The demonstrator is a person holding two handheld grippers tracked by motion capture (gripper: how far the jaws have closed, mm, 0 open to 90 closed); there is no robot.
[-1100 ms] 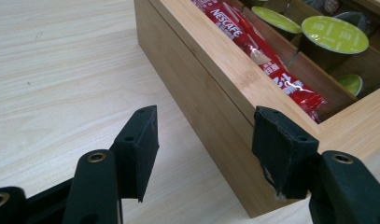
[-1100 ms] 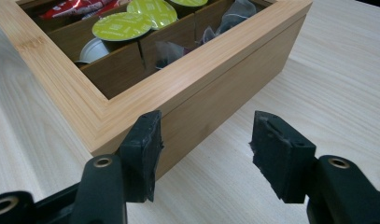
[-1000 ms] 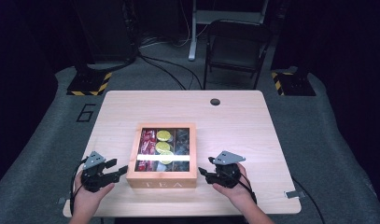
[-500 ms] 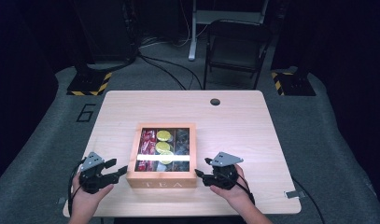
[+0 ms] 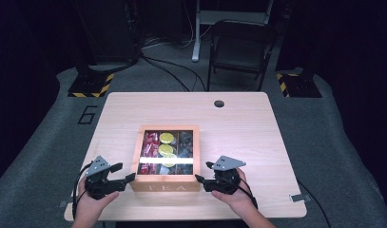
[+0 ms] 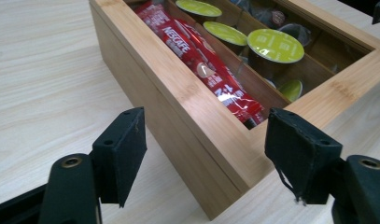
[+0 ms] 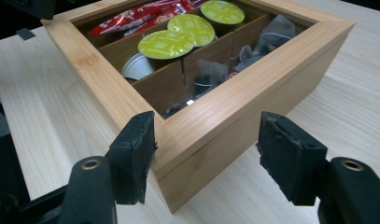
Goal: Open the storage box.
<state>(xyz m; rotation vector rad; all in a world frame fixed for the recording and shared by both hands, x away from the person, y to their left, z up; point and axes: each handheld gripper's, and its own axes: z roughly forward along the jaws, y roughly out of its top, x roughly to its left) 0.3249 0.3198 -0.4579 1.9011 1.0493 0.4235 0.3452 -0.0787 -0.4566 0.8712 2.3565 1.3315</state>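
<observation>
A dark room is surrounding the light wooden desk [image 5: 257, 123]. The tea box [image 5: 165, 183] is sitting at the lower centre. The left gripper [image 5: 120, 173] and right gripper [image 5: 203, 175] are flanking its near corners, released, jaws having just been opening, probably to grasp its lid.

Tea box [image 5: 165, 183] sits between both claws on the desk [image 5: 248, 128]: left claw [image 5: 125, 176] at its near-left corner, right claw [image 5: 203, 176] at its near-right corner. Both have just been opening, neither gripping.
</observation>
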